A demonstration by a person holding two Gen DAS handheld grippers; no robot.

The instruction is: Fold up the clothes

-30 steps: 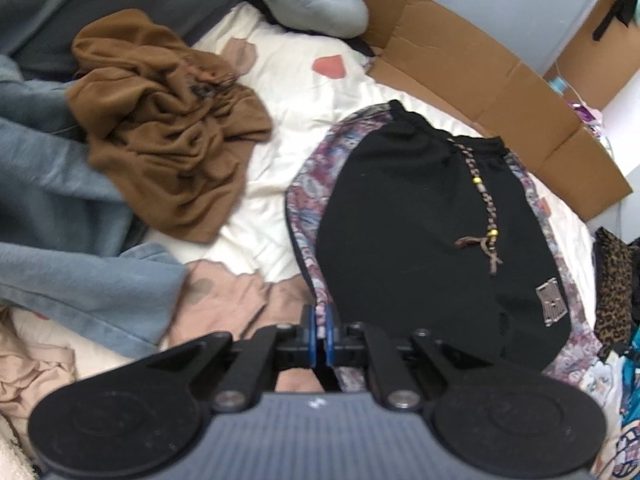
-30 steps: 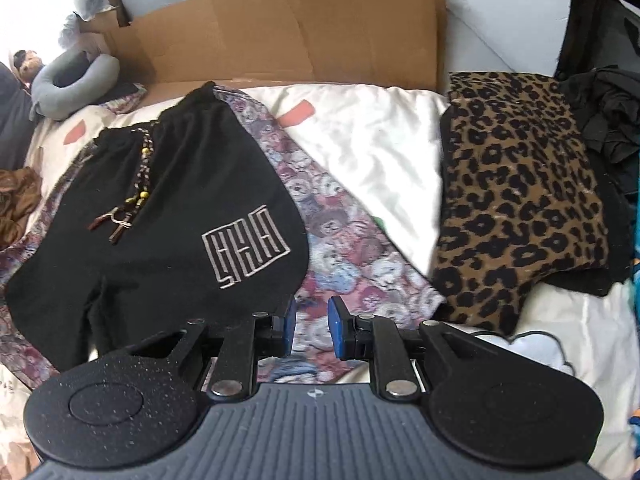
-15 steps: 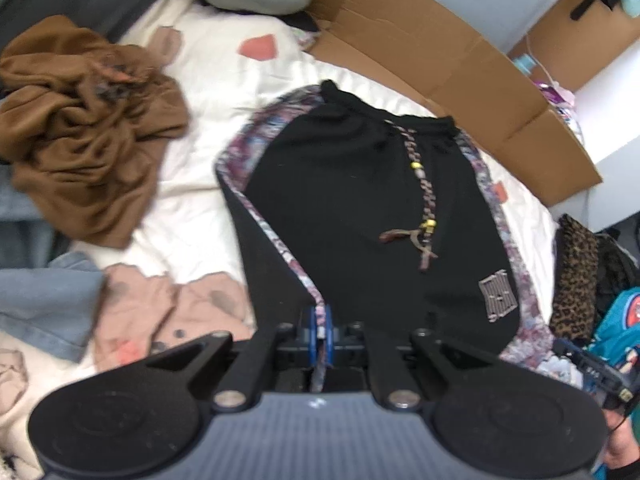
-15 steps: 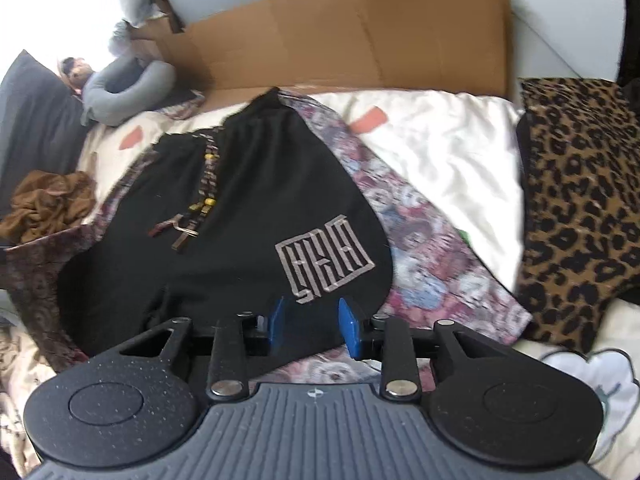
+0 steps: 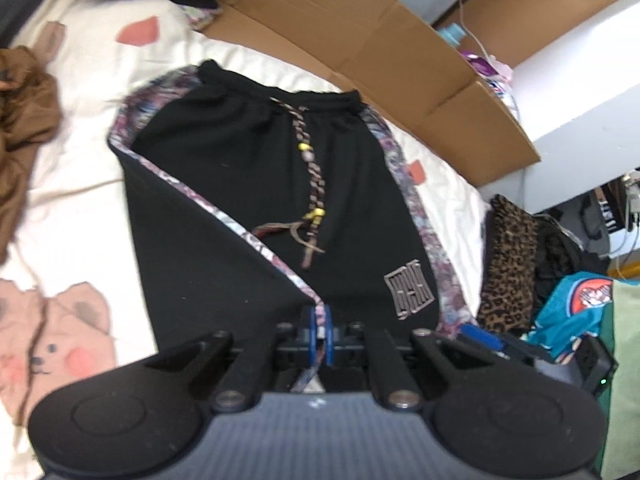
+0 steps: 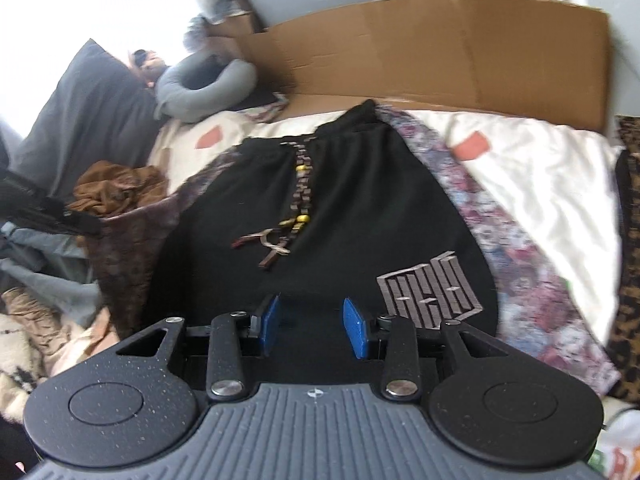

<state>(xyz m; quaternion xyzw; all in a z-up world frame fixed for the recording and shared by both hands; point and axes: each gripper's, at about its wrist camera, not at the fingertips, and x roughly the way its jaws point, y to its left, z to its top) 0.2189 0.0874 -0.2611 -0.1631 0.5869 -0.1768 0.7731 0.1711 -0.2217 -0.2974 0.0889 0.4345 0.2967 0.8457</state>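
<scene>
The bed (image 5: 80,184), under a cream sheet with pink patches, fills both views. On its middle lie the black shorts (image 5: 248,168), waistband toward the cardboard (image 5: 360,52) propped along the far side, cord (image 5: 310,176) running down the front, logo (image 5: 410,290) near the hem. Patterned trim runs down each side.

The left gripper (image 5: 321,334) sits low at the near hem, its blue pads pressed together on the patterned edge; that corner is lifted and drawn over, so a black flap slants across the shorts' left half (the trim marks the fold line).

The right gripper (image 6: 312,326) hangs just above the black cloth near the hem, beside the logo (image 6: 430,290), pads spread apart with nothing between them.

Around the shorts: a brown garment (image 5: 24,120) crumpled to the left, a grey neck pillow (image 6: 204,88) by the cardboard (image 6: 440,48), a leopard-print cloth (image 5: 508,260) to the right, well apart from the shorts.
</scene>
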